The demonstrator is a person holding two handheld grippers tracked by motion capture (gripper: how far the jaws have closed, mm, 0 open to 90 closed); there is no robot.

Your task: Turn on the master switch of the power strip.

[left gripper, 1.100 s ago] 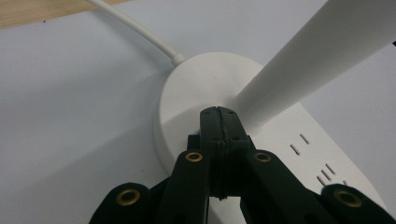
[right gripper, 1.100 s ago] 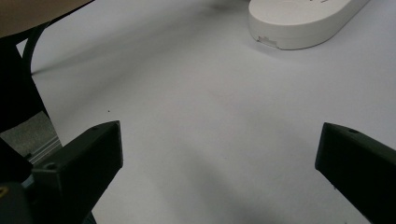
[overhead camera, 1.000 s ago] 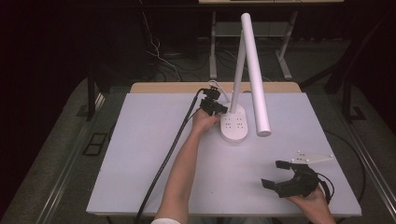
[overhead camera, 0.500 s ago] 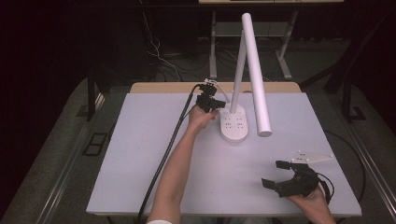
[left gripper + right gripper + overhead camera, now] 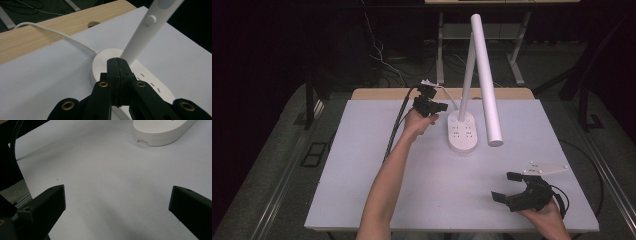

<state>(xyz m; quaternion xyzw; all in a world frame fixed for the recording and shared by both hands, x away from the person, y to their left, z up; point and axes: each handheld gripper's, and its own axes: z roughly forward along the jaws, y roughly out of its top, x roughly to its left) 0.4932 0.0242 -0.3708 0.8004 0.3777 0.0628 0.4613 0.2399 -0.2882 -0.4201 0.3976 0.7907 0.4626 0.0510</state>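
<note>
L claw (image 5: 443,106): my jaws clenched tight, nothing btwn them, hovering just beside lamp base (image 5: 463,133).
R claw (image 5: 505,186): jaws spread wide, empty, near table's (image 5: 362,165) front edge, well apart from lamp.
Lamp: upright on white table, far-centre; cord (image 5: 57,32) runs to back edge.

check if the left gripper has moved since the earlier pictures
Yes. In the high view the shut left gripper has drawn back from the white oval lamp base, toward the table's far left.
</note>
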